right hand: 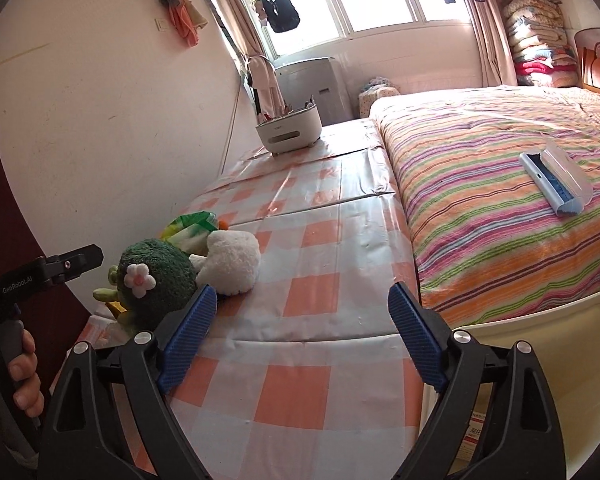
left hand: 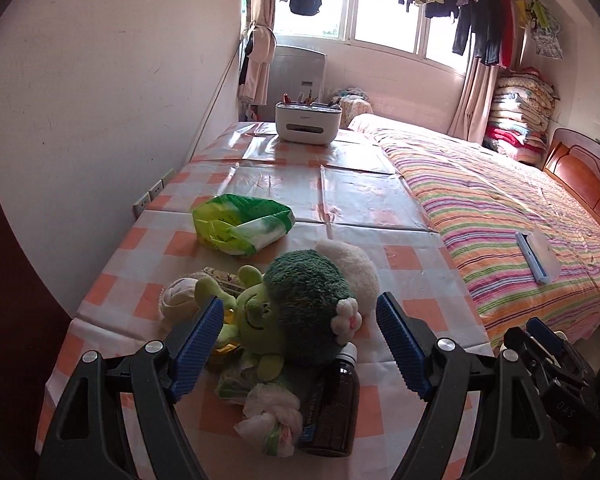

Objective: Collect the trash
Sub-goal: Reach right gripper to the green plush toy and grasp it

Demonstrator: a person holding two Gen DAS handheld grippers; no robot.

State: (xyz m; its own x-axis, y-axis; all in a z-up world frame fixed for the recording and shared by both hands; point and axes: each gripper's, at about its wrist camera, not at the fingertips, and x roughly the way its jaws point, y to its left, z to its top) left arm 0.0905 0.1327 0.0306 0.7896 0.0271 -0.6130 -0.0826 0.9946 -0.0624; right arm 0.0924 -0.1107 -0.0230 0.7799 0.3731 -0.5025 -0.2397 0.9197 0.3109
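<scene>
Right now the crumpled tissue wad lies on the checkered table just in front of the green plush toy, straight below the wide-open, empty left gripper, while the right gripper, also open and empty, points away beside it.

The left gripper, black-framed with ribbed blue pads, points downward with its jaws spread wide, gripping nothing. The right gripper (same build) is likewise spread and empty. A hand, probably the left, clasps a handle.
</scene>
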